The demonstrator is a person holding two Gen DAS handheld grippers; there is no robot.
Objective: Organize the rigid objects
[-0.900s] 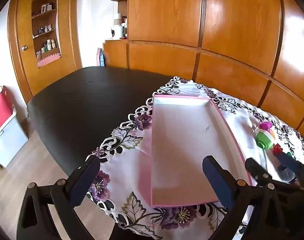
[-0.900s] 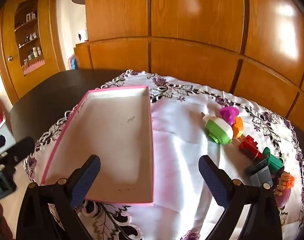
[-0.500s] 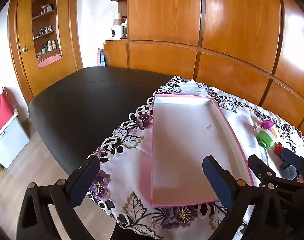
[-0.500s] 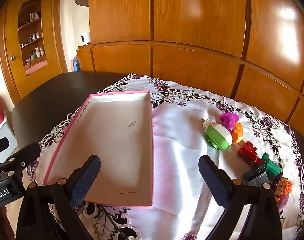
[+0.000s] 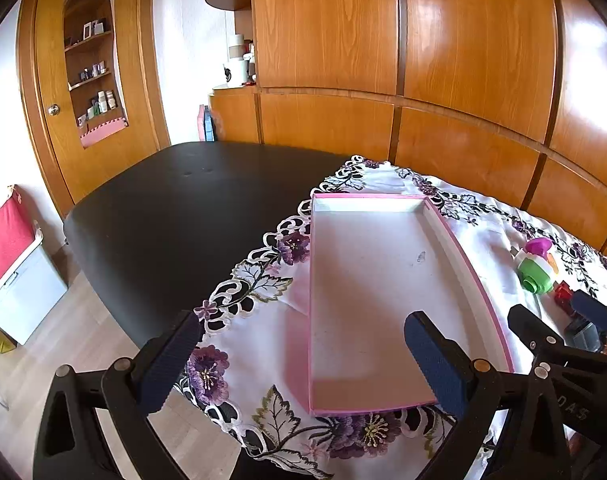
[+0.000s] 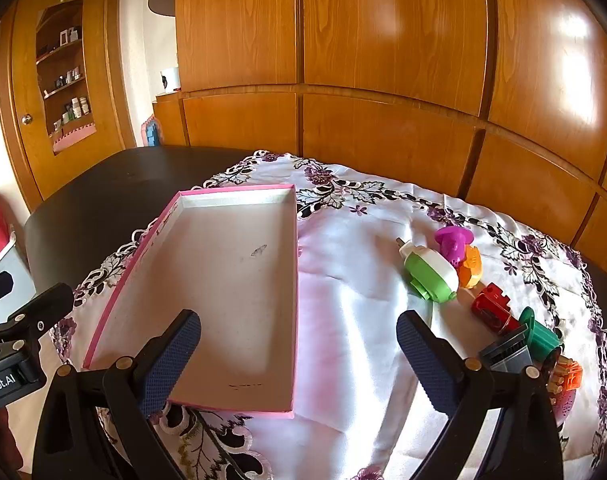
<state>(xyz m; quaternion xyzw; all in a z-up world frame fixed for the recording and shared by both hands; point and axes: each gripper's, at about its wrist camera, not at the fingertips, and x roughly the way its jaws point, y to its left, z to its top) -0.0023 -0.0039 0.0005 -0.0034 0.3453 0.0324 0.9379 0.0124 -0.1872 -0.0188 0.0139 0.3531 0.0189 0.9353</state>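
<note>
A shallow pink-edged box (image 5: 383, 280) (image 6: 223, 288) lies empty on a white embroidered cloth. To its right sits a row of plastic toys: a green and white piece (image 6: 429, 274) (image 5: 535, 272), a magenta piece (image 6: 453, 242), an orange piece (image 6: 471, 268), a red block (image 6: 491, 312), a dark green piece (image 6: 539, 334) and a grey comb-like piece (image 6: 507, 350). My left gripper (image 5: 303, 364) hovers open over the box's near left corner. My right gripper (image 6: 299, 360) hangs open over the box's near right edge, with nothing between its fingers.
The cloth (image 6: 363, 300) covers the right part of a black table (image 5: 183, 208). Wooden wall panels (image 6: 383, 80) stand close behind. A shelf niche door (image 5: 95, 80) is at far left, and a red and white bin (image 5: 15, 264) stands on the floor by the table.
Both grippers have drawn back and tilted up a little, so the box and toys sit slightly lower in each view. Jaws stay wide; nothing on the table has moved.
</note>
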